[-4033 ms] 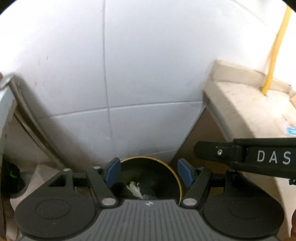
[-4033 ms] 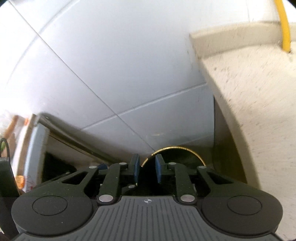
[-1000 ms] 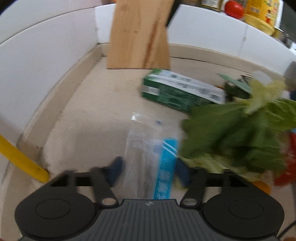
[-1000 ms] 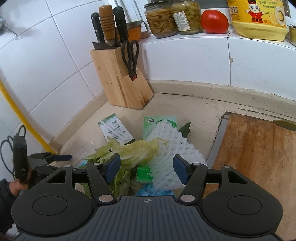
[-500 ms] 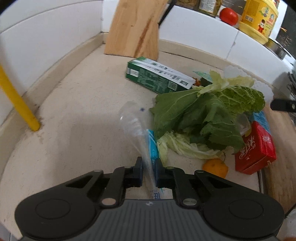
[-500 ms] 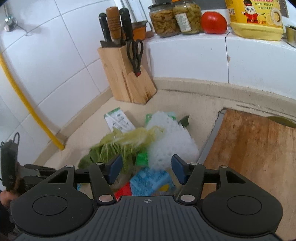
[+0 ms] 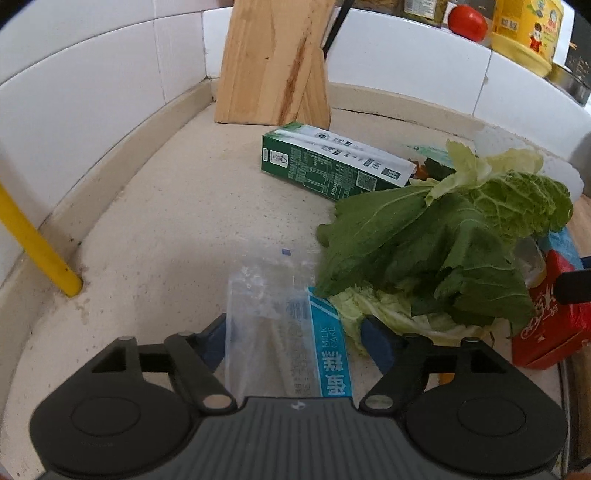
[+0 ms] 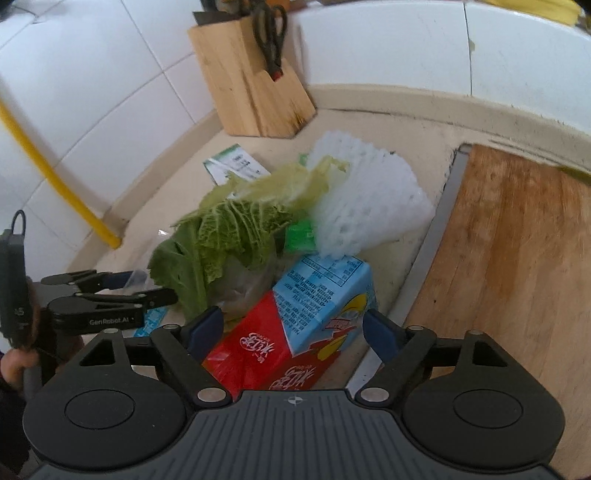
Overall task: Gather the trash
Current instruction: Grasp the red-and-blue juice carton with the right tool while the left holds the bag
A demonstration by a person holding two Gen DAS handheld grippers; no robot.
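Observation:
A clear plastic wrapper [image 7: 273, 317] with a blue "MILK CAKE" stripe lies flat on the beige counter. My left gripper [image 7: 295, 339] straddles it with its jaws opening, and the pads stand off the wrapper's edges. From the right wrist view the left gripper [image 8: 147, 286] is at the far left. A red carton [image 8: 255, 350] and a blue carton [image 8: 325, 288] lie together between the fingers of my right gripper [image 8: 293, 328]. Its jaws are opening too and do not press on them. Leafy greens [image 7: 443, 240], a green carton [image 7: 332, 166] and a white foam net [image 8: 369, 199] lie piled beyond.
A wooden knife block [image 7: 273, 62] stands at the back against the tiled wall. A yellow pipe [image 7: 37, 240] rises at the counter's left edge. A wooden cutting board [image 8: 517, 277] covers the right side. A tomato [image 7: 467, 18] and a yellow bottle [image 7: 524, 29] sit on the ledge.
Both grippers have come from a bin by the wall to the counter. The left gripper pinched the wrapper half a second ago and has since opened. The right gripper sank towards the cartons and widened.

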